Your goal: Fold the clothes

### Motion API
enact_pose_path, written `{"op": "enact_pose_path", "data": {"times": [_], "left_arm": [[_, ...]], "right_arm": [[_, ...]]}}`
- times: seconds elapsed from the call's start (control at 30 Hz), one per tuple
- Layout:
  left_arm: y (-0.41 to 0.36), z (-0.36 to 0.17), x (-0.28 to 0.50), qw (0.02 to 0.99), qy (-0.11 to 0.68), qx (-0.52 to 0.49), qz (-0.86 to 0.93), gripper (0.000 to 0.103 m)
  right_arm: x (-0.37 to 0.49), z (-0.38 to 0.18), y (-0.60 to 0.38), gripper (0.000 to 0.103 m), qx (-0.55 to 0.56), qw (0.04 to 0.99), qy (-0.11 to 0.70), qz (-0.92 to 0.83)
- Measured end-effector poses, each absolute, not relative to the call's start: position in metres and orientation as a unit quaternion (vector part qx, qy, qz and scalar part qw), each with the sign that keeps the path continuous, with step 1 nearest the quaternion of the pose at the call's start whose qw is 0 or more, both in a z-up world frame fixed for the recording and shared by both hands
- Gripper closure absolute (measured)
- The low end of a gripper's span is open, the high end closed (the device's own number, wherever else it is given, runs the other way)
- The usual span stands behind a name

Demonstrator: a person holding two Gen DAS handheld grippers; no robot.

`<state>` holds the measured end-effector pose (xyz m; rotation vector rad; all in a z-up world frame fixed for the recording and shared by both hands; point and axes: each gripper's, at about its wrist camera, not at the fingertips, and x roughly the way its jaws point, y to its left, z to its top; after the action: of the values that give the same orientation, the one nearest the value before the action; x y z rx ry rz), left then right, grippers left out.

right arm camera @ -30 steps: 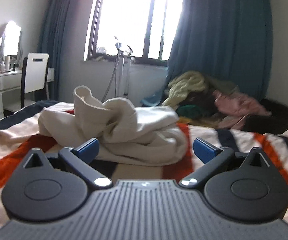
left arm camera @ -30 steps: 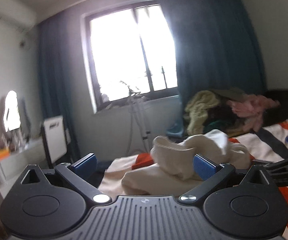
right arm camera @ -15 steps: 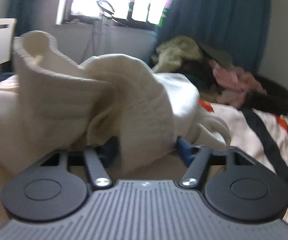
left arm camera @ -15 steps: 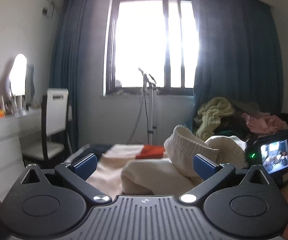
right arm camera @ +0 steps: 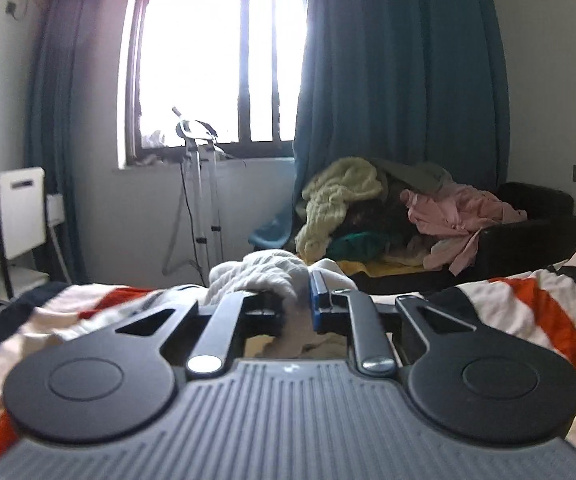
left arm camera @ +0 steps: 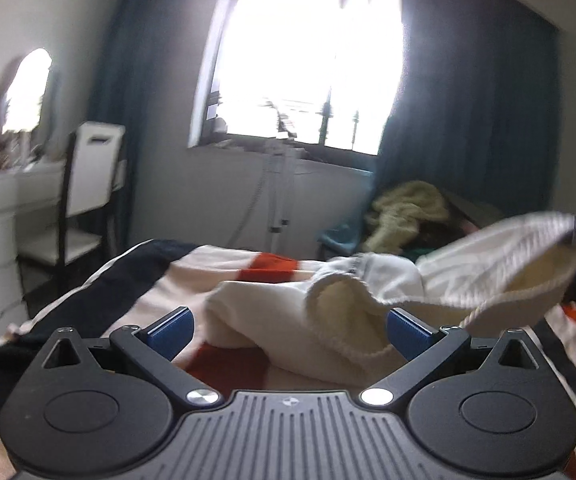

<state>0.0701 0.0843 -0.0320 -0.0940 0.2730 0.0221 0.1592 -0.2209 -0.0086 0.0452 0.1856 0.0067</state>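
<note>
Striped bed [right arm camera: 528,304]; cream garment [right arm camera: 264,276] between closed right tongs [right arm camera: 302,300].

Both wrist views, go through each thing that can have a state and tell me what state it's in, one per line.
Left claw: open, empty, fingers either side of the cloth.
Right claw: shut on the cream garment.
Cream garment: crumpled, unfolded, one edge lifted off the bed.
Striped bedspread: spread over the bed, rumpled.
Curtains: drawn apart, window uncovered.
Clothes pile: heaped, unfolded.

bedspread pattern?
Cream bedspread with orange and navy stripes; right wrist view shows it best.
</note>
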Motion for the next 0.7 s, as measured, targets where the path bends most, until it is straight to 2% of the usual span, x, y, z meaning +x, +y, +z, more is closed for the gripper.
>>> {"op": "enact_pose_path", "data": {"times": [0.17, 0.37, 0.7], "left_arm": [[0.042, -0.034, 0.044, 0.991, 0.121, 0.049, -0.039, 0.0], [0.004, -0.053, 0.026, 0.979, 0.13, 0.123, -0.098, 0.0], [-0.063, -0.12, 0.047, 0.942, 0.157, 0.282, -0.092, 0.0]], "right_arm": [[0.098, 0.017, -0.252, 0.086, 0.043, 0.997, 0.064, 0.026], [0.05, 0.008, -0.281, 0.086, 0.044, 0.996, 0.071, 0.029], [0.043, -0.002, -0.304, 0.086, 0.072, 0.995, 0.053, 0.048]]}}
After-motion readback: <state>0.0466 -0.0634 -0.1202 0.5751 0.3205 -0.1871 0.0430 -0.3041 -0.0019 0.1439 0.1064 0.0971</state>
